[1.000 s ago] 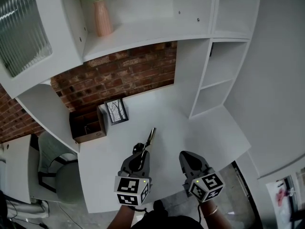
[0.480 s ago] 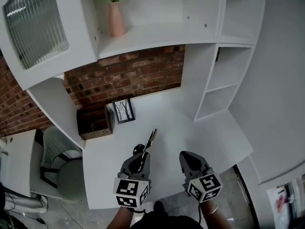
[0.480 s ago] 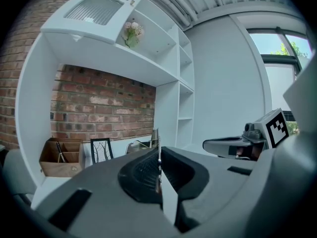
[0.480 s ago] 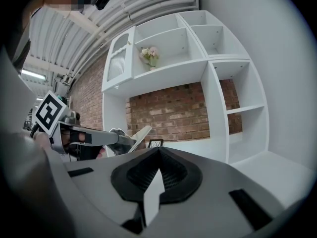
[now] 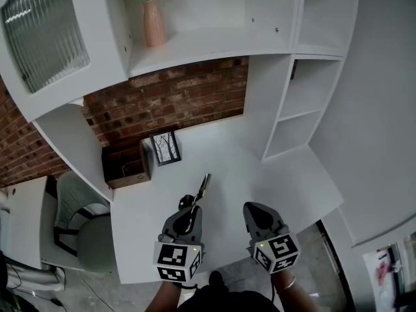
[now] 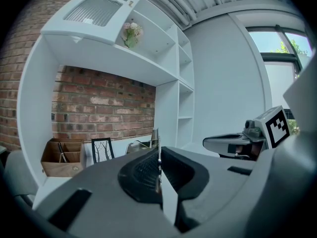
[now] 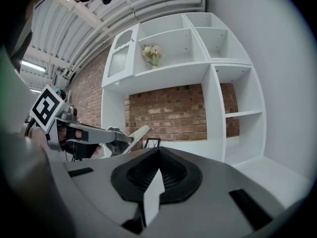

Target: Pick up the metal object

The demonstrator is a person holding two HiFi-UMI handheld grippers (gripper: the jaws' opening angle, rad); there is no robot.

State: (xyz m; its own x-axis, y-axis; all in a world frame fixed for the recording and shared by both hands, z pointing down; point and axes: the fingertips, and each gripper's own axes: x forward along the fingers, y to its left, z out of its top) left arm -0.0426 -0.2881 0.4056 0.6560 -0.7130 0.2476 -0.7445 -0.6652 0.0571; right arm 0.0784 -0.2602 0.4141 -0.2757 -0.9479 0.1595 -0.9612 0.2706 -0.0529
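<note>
A slim metal object [image 5: 203,186] sticks forward and up out of my left gripper [image 5: 190,205], which is shut on its near end above the white desk [image 5: 260,174]. In the left gripper view the metal object [image 6: 155,139] shows edge-on as a thin blade rising between the closed pads. The right gripper view shows the left gripper [image 7: 94,135] from the side with the metal object [image 7: 137,132] pointing up to the right. My right gripper [image 5: 255,208] hovers beside it over the desk's front, shut, with nothing in it; its pads [image 7: 163,175] meet.
A small framed picture [image 5: 166,147] and a brown open box [image 5: 123,168] stand at the desk's back left against the brick wall. White shelves [image 5: 292,109] rise at the back right; a pink vase [image 5: 154,23] sits on the upper shelf. A grey chair [image 5: 84,233] stands left of the desk.
The head view has shifted a little. Both grippers keep about the same places, and the left one still holds the metal object.
</note>
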